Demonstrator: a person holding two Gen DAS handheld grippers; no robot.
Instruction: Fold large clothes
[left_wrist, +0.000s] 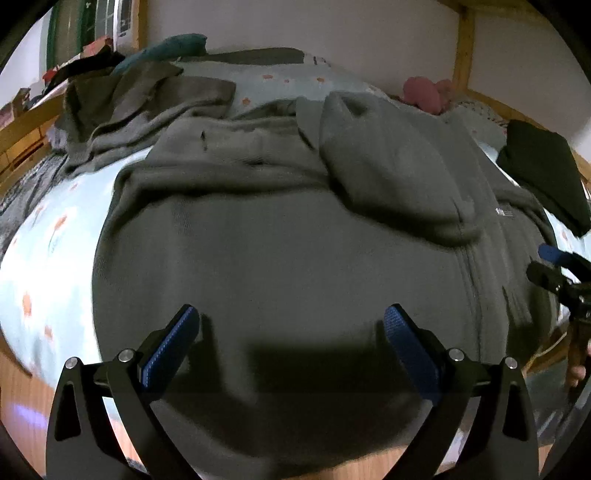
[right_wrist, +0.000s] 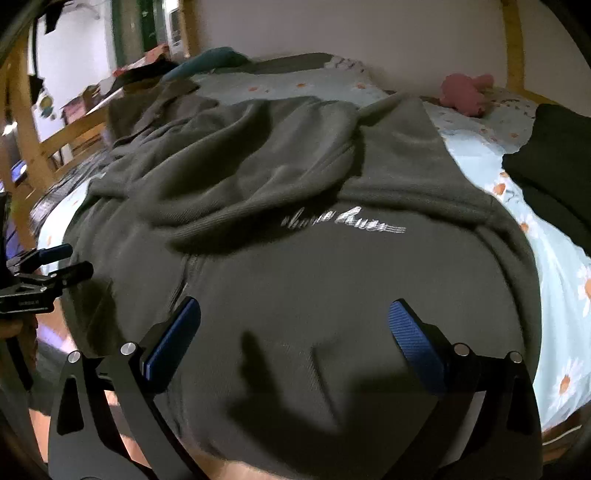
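Both grippers, left gripper (left_wrist: 291, 328) and right gripper (right_wrist: 293, 325), hang spread and empty over the hoodie (left_wrist: 280, 258) at the bed's near edge; a pinch through one layer could drag it crooked.

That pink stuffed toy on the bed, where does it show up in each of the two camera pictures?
Left wrist view: the pink stuffed toy sits upper right, beyond the grey hoodie, near the wooden post.
Right wrist view: the toy is again upper right, against the wall.
Shared landmark: the hoodie's white chest lettering.
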